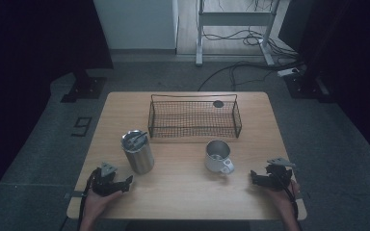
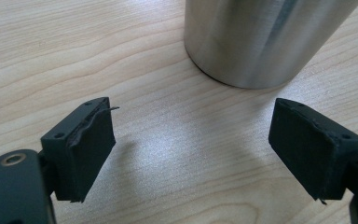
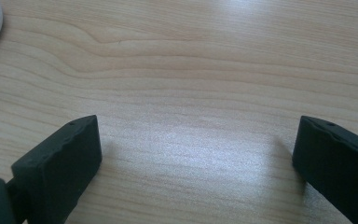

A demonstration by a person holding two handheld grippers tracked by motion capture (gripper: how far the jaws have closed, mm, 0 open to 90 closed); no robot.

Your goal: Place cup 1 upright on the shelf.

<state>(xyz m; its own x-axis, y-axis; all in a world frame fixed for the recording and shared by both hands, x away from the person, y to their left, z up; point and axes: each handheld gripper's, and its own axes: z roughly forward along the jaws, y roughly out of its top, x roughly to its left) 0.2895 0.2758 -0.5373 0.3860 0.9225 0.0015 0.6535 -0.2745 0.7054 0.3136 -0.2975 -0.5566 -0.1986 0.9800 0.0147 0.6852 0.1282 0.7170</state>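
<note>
The person's hands rest at the near edge of the wooden table (image 1: 183, 192), one gripper in each. The left gripper (image 1: 125, 182) sits low on the table with its fingers (image 2: 86, 149) spread wide and nothing between them; just ahead of it stands a steel tumbler (image 1: 138, 151), upright, with a dark utensil leaning inside it. From the left gripper view the tumbler's (image 2: 261, 37) brushed base is close in front of the gap between the fingers, not touching either one.

The right gripper (image 1: 253, 176) lies near the table's right front corner, its fingers (image 3: 58, 168) likewise released and parted over bare wood. A white mug (image 1: 218, 156) stands a little to its left, handle turned toward the person, something small lying in its bottom that I cannot make out. Behind both vessels, toward the far side of the table, sits a black wire basket (image 1: 194, 118).
</note>
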